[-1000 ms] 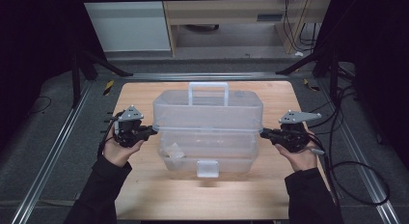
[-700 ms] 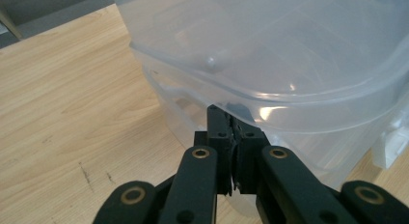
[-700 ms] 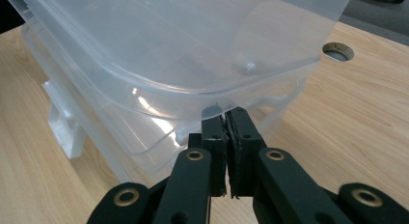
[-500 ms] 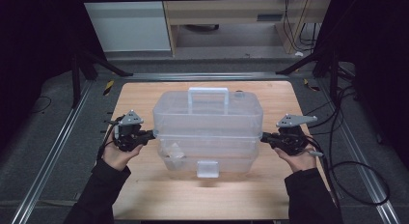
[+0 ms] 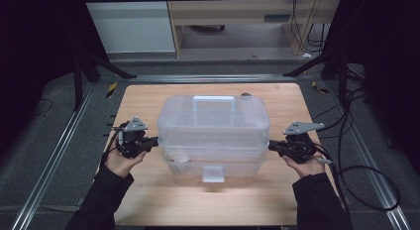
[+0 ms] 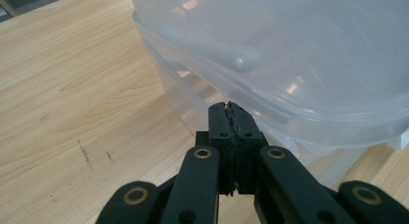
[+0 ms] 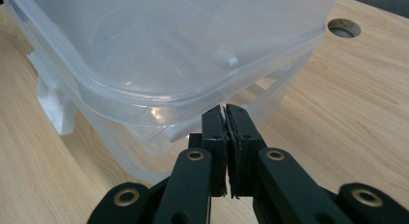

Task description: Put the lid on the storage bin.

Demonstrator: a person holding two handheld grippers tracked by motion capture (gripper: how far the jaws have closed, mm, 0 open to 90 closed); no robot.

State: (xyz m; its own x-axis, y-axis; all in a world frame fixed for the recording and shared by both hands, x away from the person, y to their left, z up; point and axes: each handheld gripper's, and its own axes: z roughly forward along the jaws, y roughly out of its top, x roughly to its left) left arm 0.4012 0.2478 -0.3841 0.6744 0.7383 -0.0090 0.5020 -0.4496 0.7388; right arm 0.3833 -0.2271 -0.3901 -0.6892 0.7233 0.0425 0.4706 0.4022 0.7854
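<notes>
From the high view, I see the clear plastic box (image 5: 214,136) in the middle of the wooden table (image 5: 143,98), a little nearer to the front edge than to the back edge. Its lid (image 5: 213,117) with a white handle (image 5: 213,100) is on top, and a white latch (image 5: 213,173) hangs on the front wall. My left gripper (image 5: 152,141) meets the box at its left end and my right gripper (image 5: 273,145) meets it at the right end, both at the level where the lid joins the body.

In the left gripper view, my jaws are pressed together, and the tips sit just under the lid rim (image 6: 270,113). I cannot tell for sure whether a thin lip of plastic is between them or they only touch it.

In the right gripper view it is the same: the jaws are pressed together, the tips are at the lid rim (image 7: 193,105), and whether they pinch a little plastic I cannot tell. A round hole (image 7: 343,27) in the table is at the far side.

My judgement on handling: the box looks nearly empty, so it should be light. The walls are thin and smooth, therefore slippery and a bit flexible, and the rim could bend or crack under a hard squeeze. I think the best places to hold are the two end rims together, or the handle on the lid if the latch is closed.
</notes>
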